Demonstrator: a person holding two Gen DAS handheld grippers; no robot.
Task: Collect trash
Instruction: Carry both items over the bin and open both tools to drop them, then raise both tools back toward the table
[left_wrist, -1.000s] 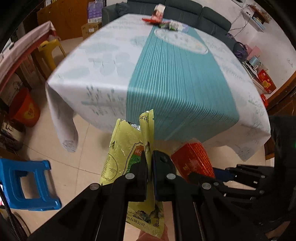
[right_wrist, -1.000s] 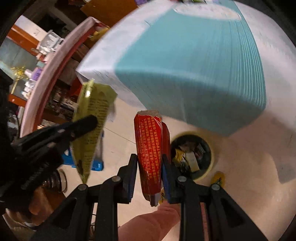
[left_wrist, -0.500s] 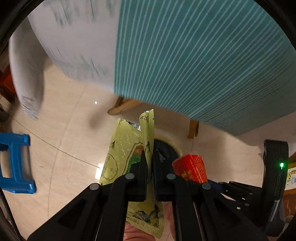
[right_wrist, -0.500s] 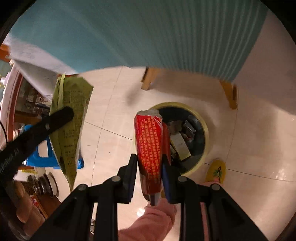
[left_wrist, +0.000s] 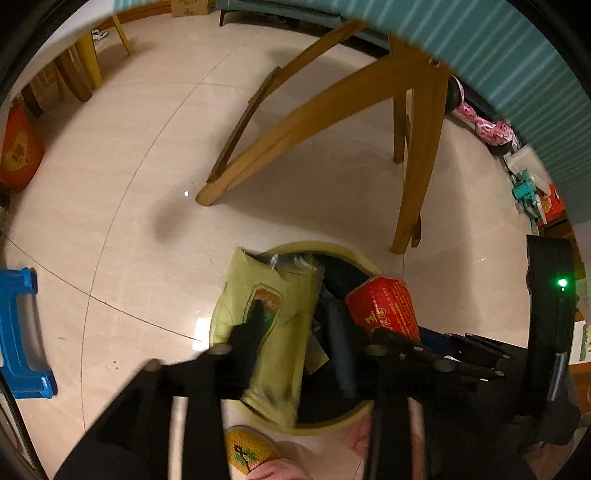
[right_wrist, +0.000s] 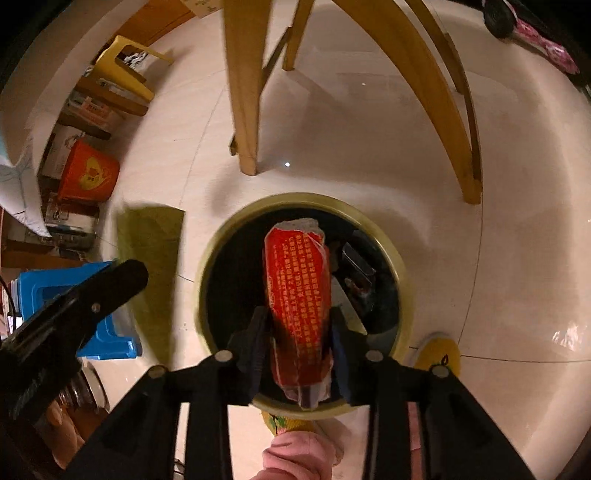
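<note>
A round bin with a yellow rim (right_wrist: 207, 266) stands on the floor right under both grippers, with dark trash inside. My right gripper (right_wrist: 298, 332) hangs over its mouth and its jaws are opening. The red wrapper (right_wrist: 299, 291) still stands between them, no longer squeezed. My left gripper (left_wrist: 295, 332) is over the bin's left rim (left_wrist: 317, 246). Its jaws are opening too, and the yellow-green wrapper (left_wrist: 280, 295) sags loose between them, its face turned flat toward the camera. The left wrist view also shows the red wrapper (left_wrist: 384, 306) in the other gripper.
Wooden table legs (left_wrist: 303, 122) stand just beyond the bin, under the teal tablecloth (left_wrist: 517, 62). A blue stool (left_wrist: 22, 332) and an orange bucket (right_wrist: 88, 173) are to the left. A person's yellow slipper (right_wrist: 439, 354) rests by the bin's near rim.
Both grippers have dropped from table height to just above the bin. Both pairs of jaws have spread apart, and the yellow-green wrapper has come loose and turned flat.
</note>
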